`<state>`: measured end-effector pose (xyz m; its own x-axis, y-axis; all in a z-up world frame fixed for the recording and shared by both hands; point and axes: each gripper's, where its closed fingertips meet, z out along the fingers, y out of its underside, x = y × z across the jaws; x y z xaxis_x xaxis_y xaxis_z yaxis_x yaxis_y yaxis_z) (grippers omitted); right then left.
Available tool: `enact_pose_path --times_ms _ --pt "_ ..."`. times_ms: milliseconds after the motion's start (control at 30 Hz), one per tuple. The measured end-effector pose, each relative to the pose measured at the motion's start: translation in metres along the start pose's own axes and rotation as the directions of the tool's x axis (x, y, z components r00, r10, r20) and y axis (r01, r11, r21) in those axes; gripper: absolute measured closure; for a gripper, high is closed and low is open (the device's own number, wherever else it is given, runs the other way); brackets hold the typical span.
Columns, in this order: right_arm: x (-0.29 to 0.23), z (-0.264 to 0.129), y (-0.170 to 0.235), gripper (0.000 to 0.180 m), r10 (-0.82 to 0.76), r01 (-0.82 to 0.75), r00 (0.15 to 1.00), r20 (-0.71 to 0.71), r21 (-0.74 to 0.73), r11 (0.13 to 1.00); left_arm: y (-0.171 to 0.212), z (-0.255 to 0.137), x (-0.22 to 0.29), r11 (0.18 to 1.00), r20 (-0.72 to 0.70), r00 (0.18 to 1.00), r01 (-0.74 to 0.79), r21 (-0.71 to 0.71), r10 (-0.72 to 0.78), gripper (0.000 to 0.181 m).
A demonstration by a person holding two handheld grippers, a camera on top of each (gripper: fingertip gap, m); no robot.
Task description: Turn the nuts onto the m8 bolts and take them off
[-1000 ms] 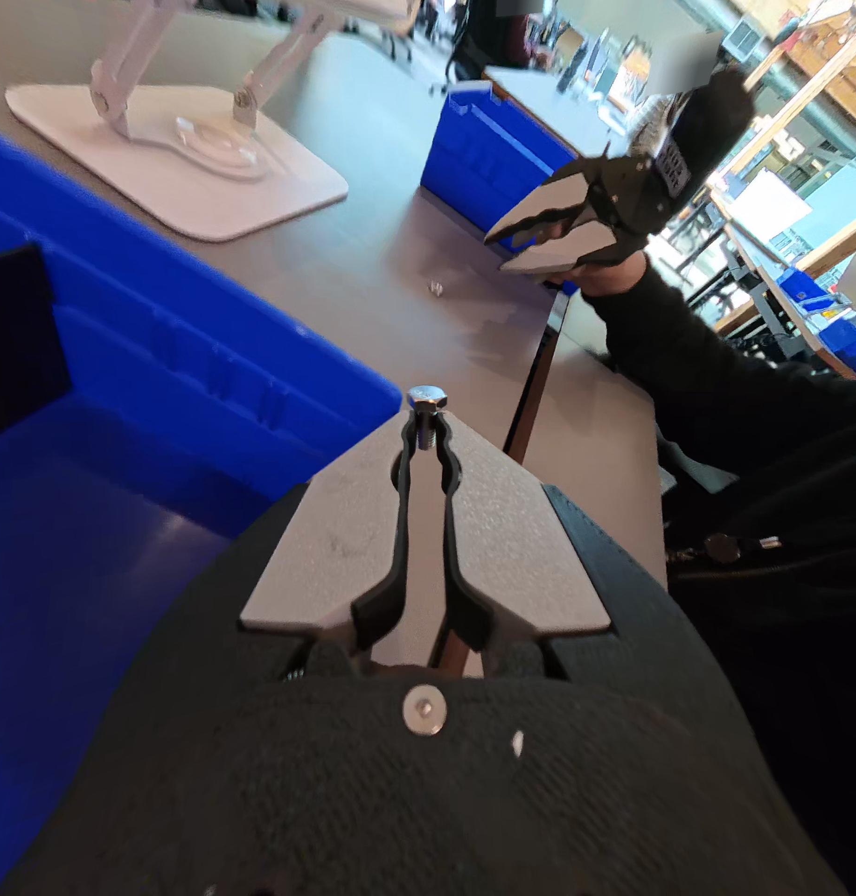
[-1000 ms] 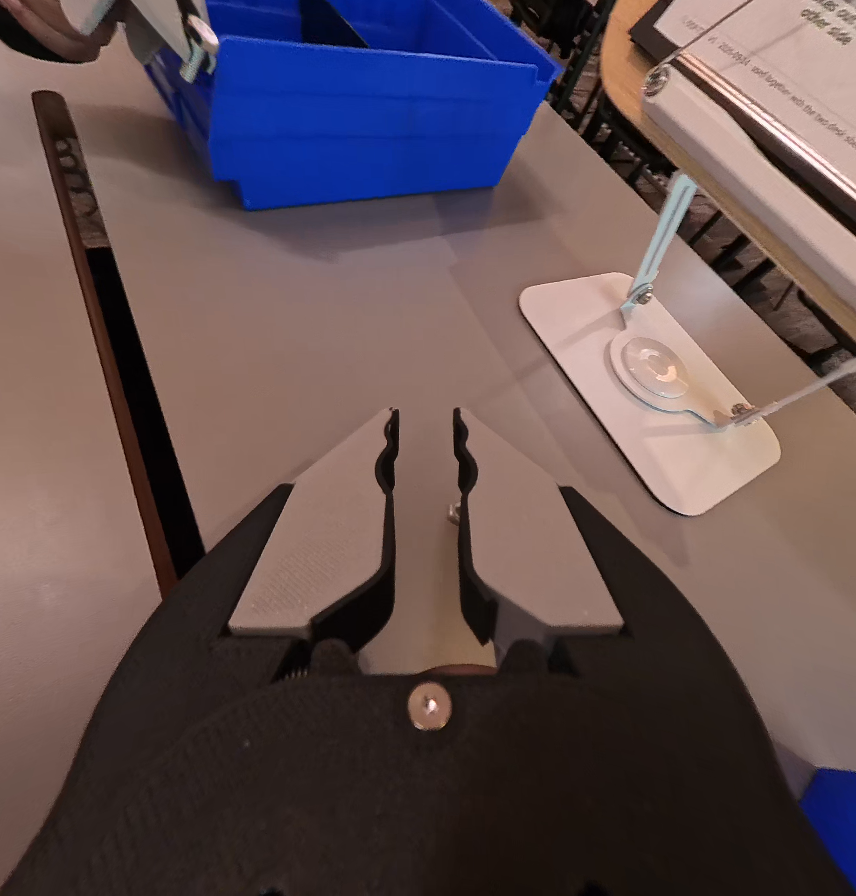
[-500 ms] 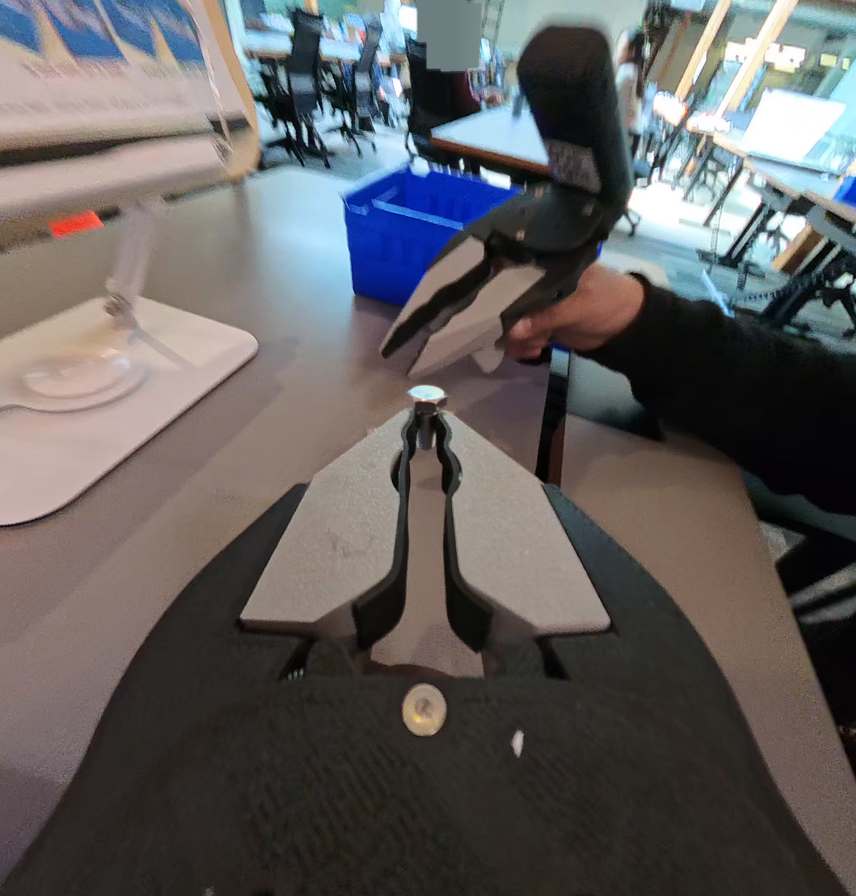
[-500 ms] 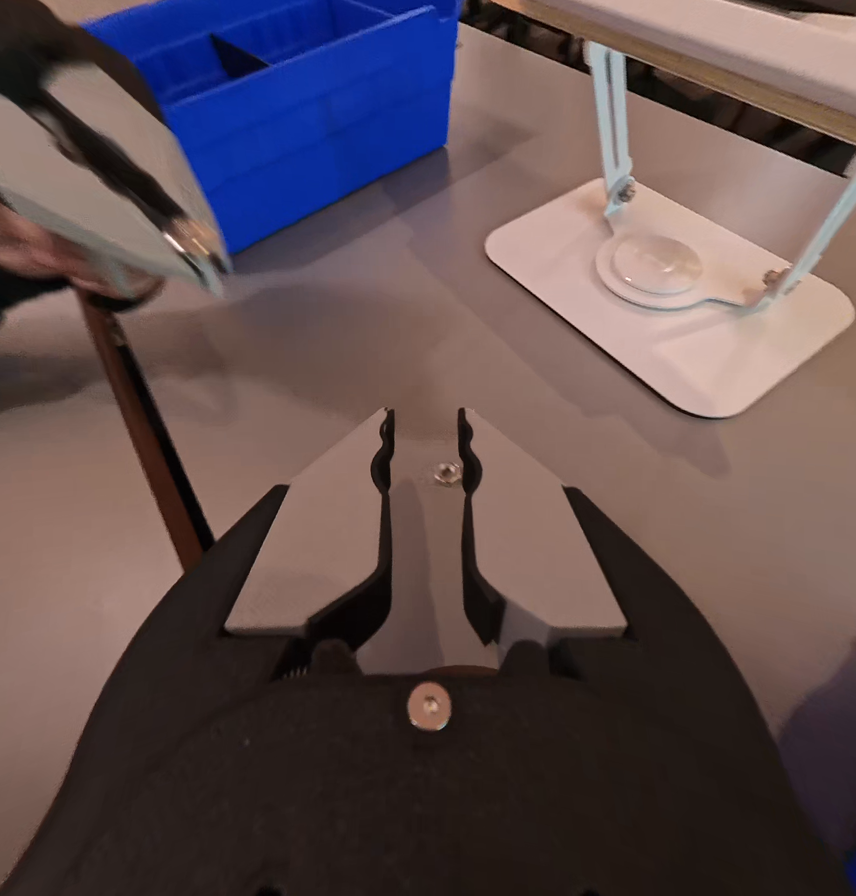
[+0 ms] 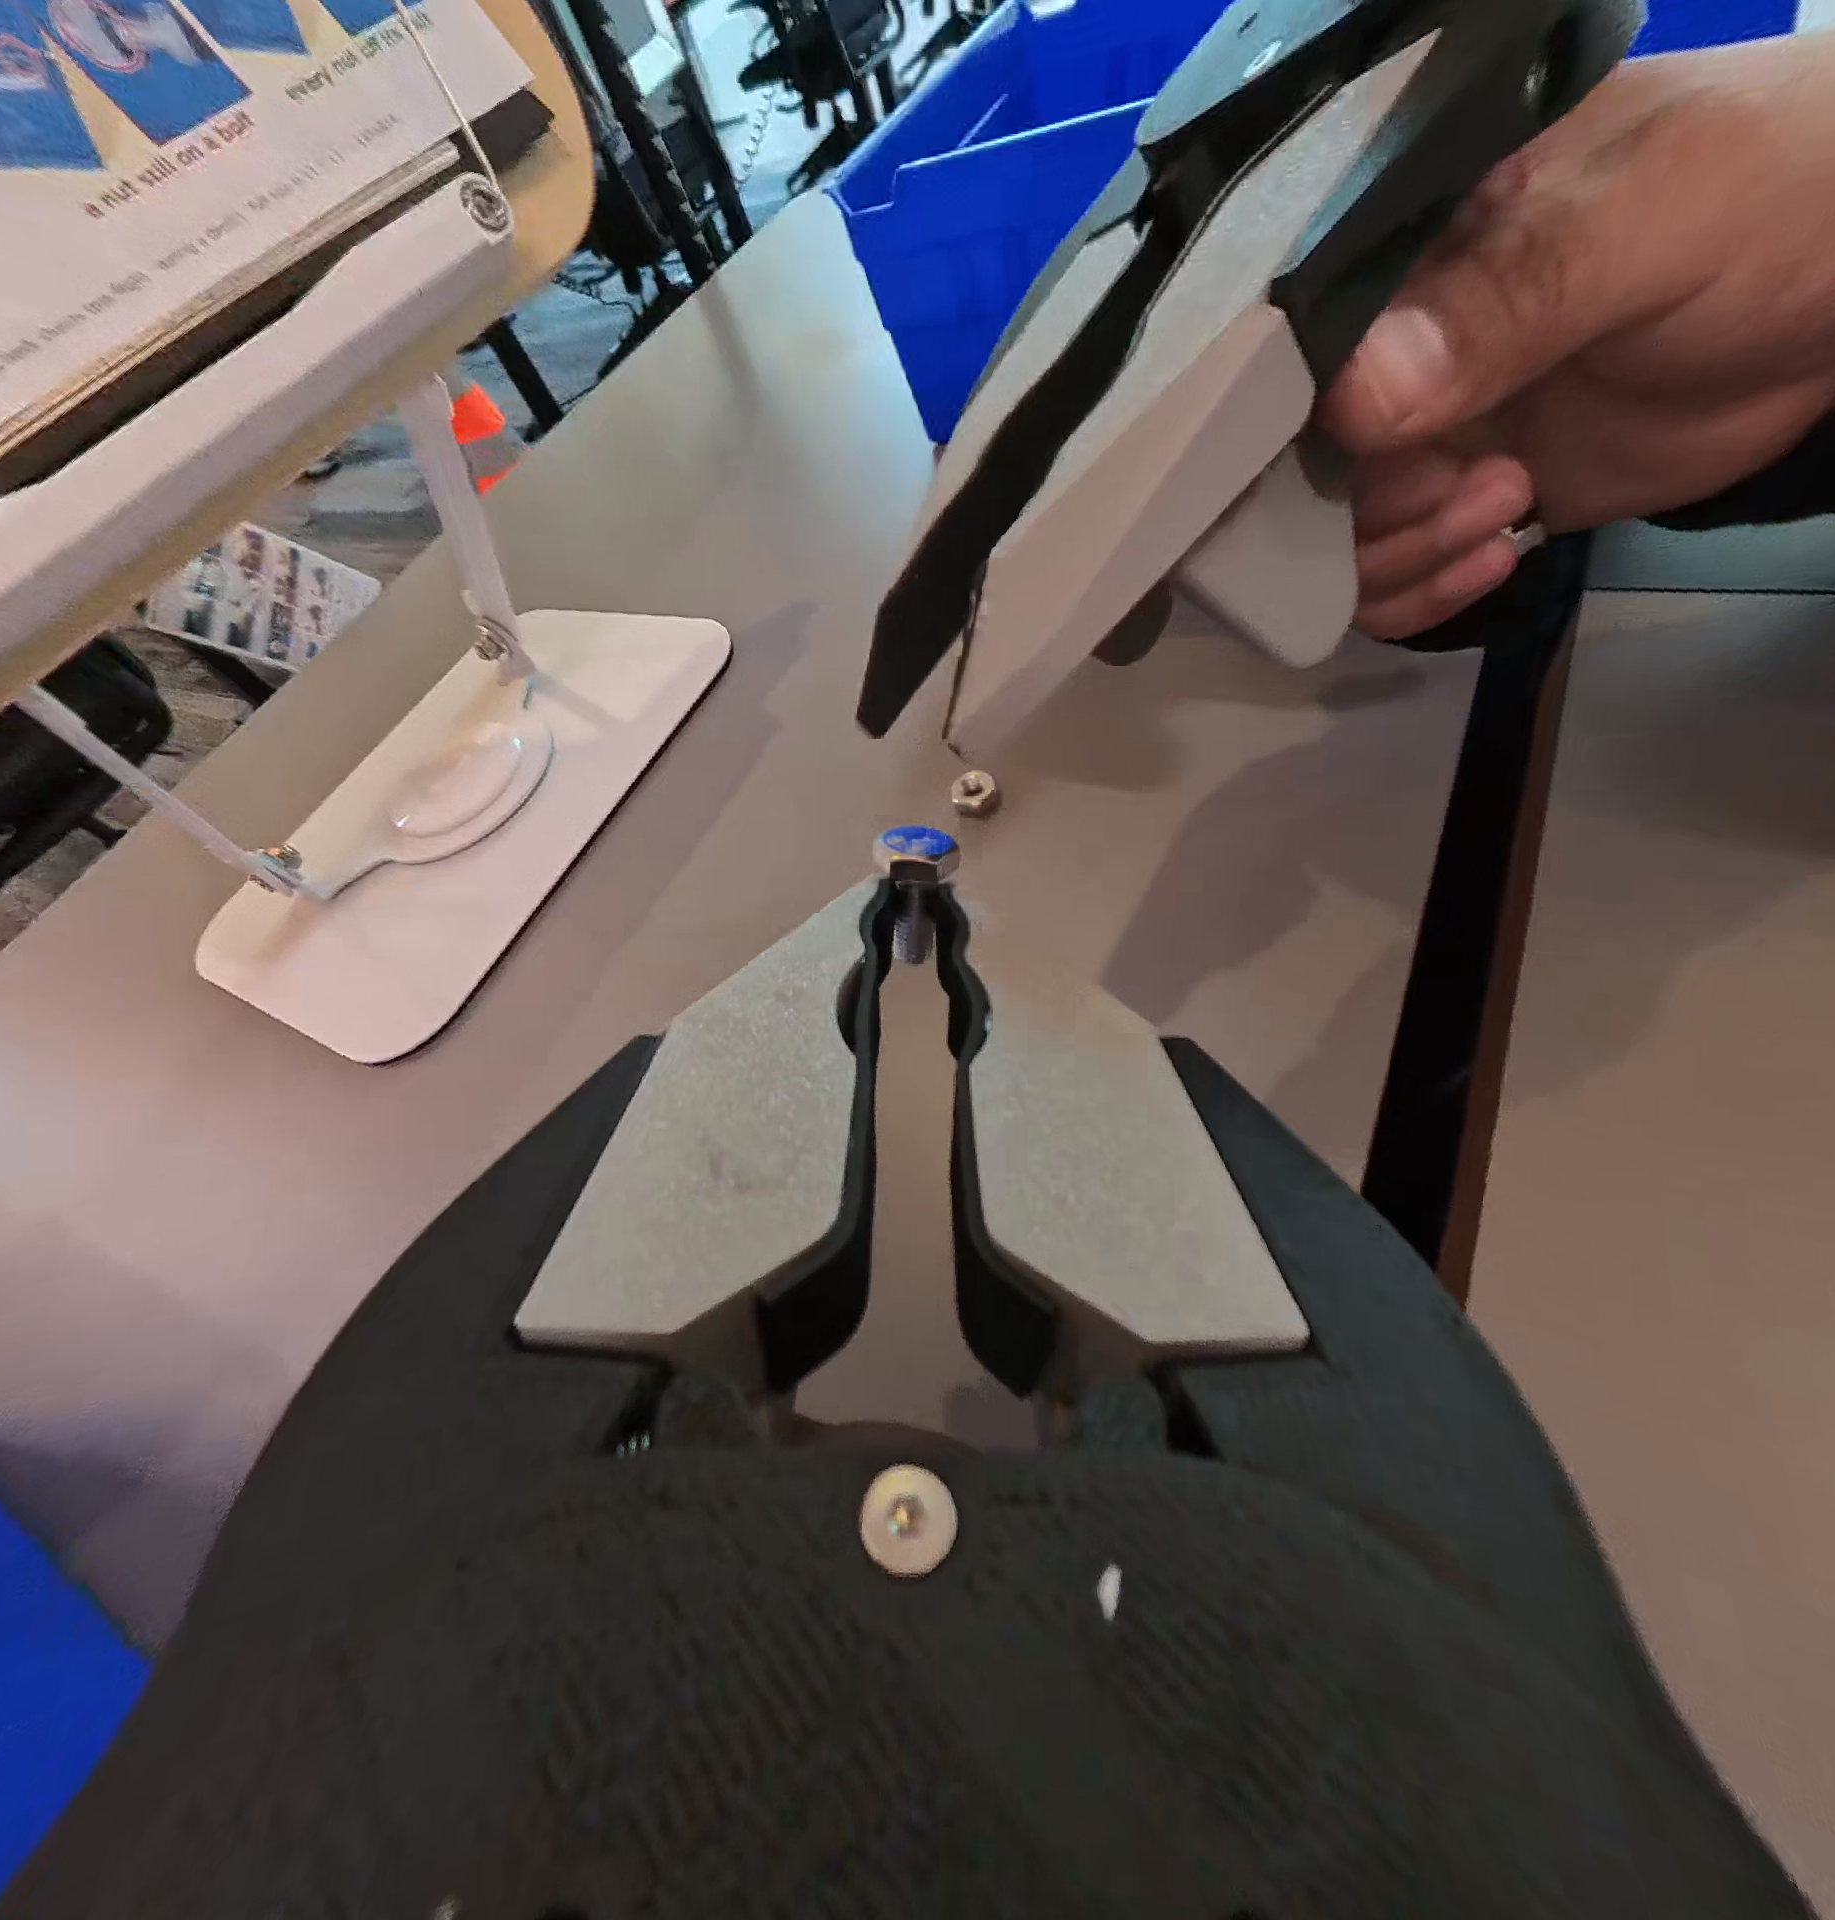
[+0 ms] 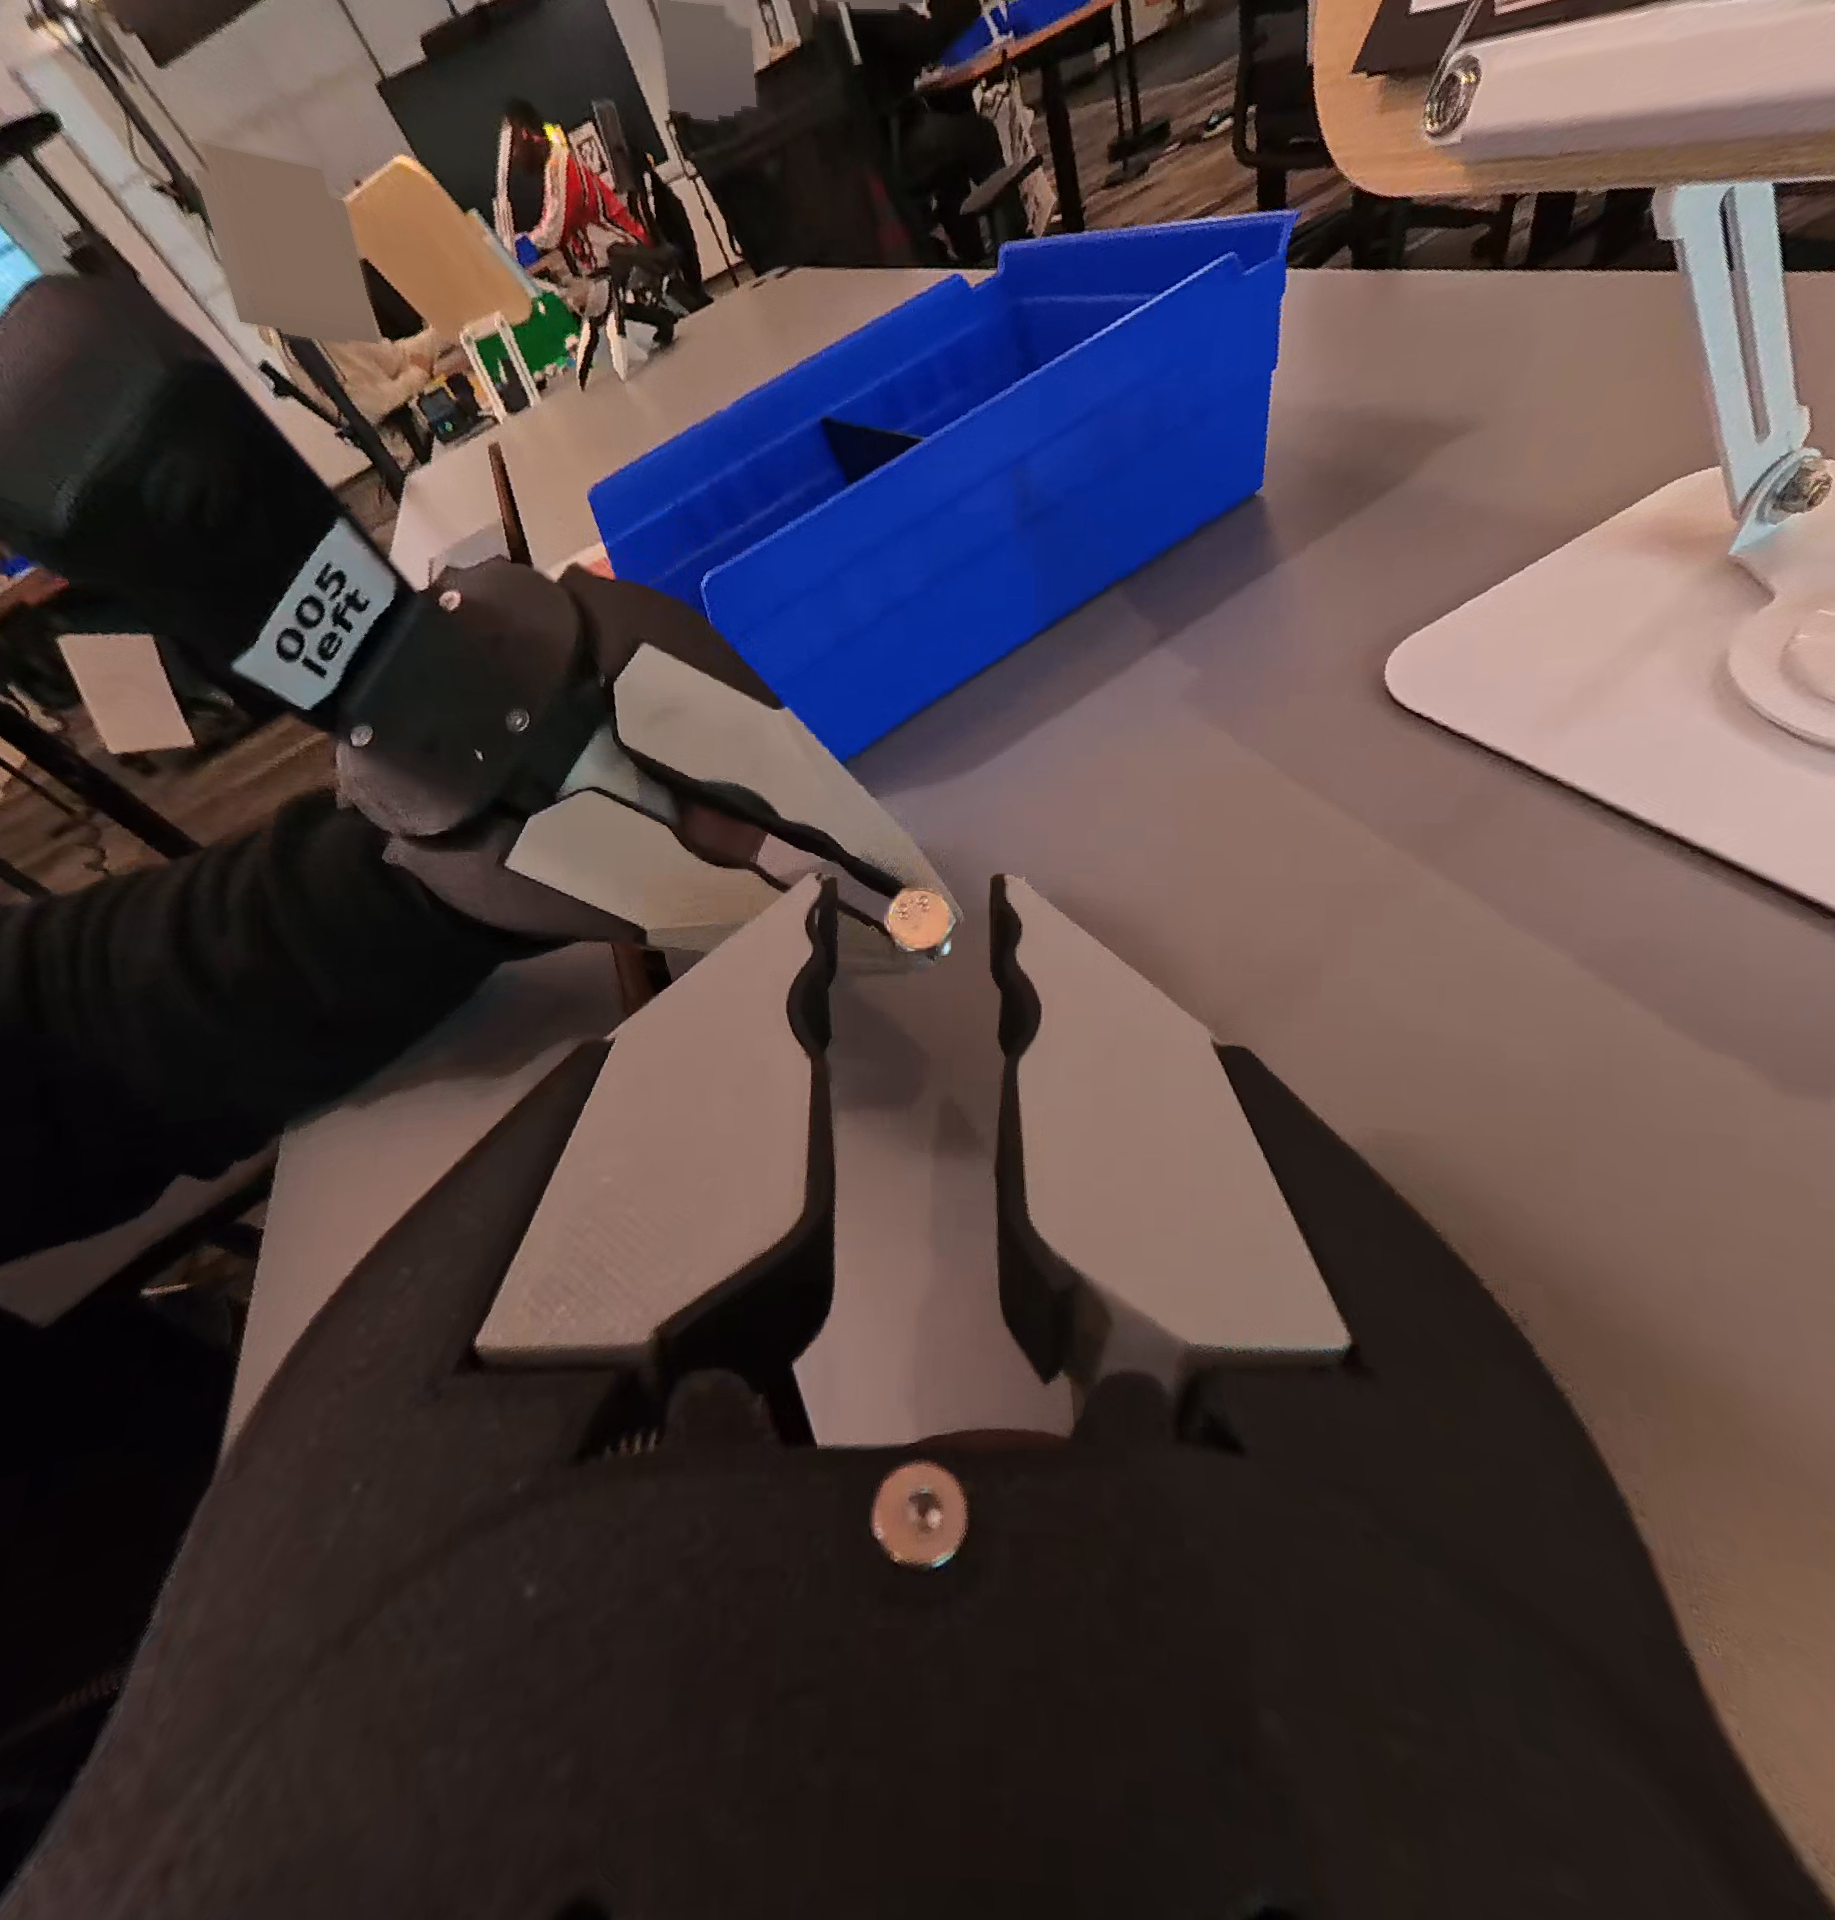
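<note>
Clamping a silver hex-head bolt by its threaded shank, the left gripper has its fingertips pressed in on the bolt, whose head pokes out just past the tips. In the left wrist view a loose nut lies flat on the grey table, just beyond the bolt head and slightly to the right. The right gripper comes down from the upper right, held in a person's hand, its tips hovering close above the nut without touching it.

From the right wrist view, the right gripper stands with a narrow gap between its fingers and nothing in it — the nut is hidden from this camera. The left gripper reaches in from the left, and the bolt head sits in the gap between the right gripper's fingertips as seen from here, though how near it really is I cannot tell.

Farther back on the table stands a blue bin with a dark divider inside. To the right is a white stand whose thin arms carry a board of printed sheets — its flat base rests on the table.
</note>
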<state>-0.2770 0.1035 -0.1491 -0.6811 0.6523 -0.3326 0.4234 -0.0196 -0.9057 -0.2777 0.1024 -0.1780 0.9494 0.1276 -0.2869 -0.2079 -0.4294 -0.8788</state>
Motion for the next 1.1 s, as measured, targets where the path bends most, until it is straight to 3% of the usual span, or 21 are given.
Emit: enact_pose_path --times_ms 467,567,700,867,1033,1100 --pt "0.012 0.021 0.02 0.154 0.126 -0.13 0.991 -0.051 -0.076 0.989 0.004 0.005 -0.001 0.998 0.075 0.996 -0.035 -0.049 0.039 0.176" --pt "0.01 0.022 0.022 0.167 0.161 -0.162 0.987 -0.021 -0.075 0.984 0.006 0.007 -0.003 0.997 0.106 0.992 -0.058 -0.059 0.064 0.176" --pt "0.013 0.024 0.026 0.168 0.158 -0.16 0.987 -0.032 -0.086 0.983 0.011 0.01 -0.003 0.995 0.113 0.992 -0.053 -0.079 0.062 0.176" --pt "0.011 0.02 0.016 0.168 0.178 -0.178 0.984 -0.001 -0.032 0.984 0.001 0.007 -0.007 1.0 0.147 0.989 -0.008 -0.026 0.011 0.174" --pt "0.021 0.007 0.003 0.168 0.18 -0.178 0.983 -0.035 0.051 0.983 0.012 0.003 -0.024 0.995 0.232 0.971 0.072 -0.068 -0.055 0.174" --pt "0.021 0.001 -0.008 0.168 0.183 -0.18 0.983 -0.022 0.108 0.978 0.009 0.003 -0.021 0.991 0.183 0.976 0.13 -0.032 -0.122 0.173"
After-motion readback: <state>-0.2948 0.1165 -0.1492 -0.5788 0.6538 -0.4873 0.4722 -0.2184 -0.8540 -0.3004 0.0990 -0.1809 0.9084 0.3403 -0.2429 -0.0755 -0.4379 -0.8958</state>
